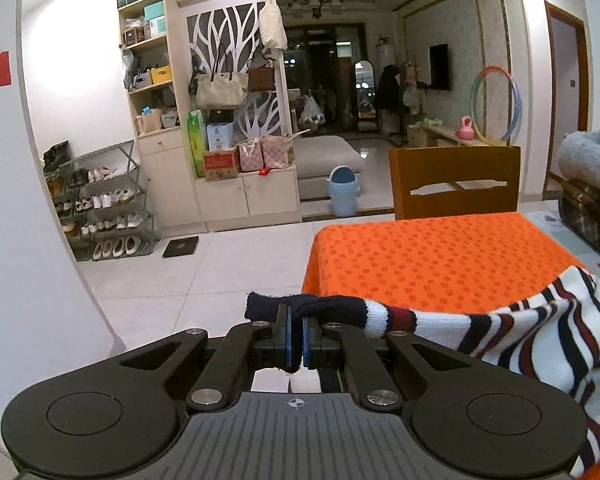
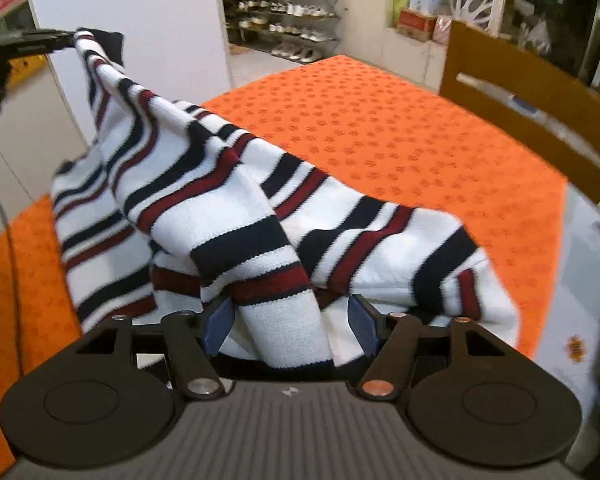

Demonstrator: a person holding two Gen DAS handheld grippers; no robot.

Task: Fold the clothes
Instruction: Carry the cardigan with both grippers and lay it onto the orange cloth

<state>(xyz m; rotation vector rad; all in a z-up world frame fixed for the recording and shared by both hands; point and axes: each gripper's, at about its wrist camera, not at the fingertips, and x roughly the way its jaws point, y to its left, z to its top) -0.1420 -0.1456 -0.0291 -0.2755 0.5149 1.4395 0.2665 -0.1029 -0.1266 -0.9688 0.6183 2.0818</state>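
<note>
Orange-clothed counter (image 1: 440, 256), living room behind: fold barely started.
Striped sweater (image 2: 228, 200) lies half-bunched at the counter's near edge, one sleeve lifted clear and stretched off to the side, no flat lay or clean crease visible. Left gripper (image 1: 296, 334) has its fingers clenched on the dark cuff (image 1: 300, 306) of that sleeve, held up past the counter edge. Right gripper (image 2: 290, 316) has its fingers released and spread, a fold of sweater between them but not pinched. My read: spreading out, sleeve folds and body fold are all left. Folded clothes (image 1: 592, 192) sit stacked at the far right.
</note>
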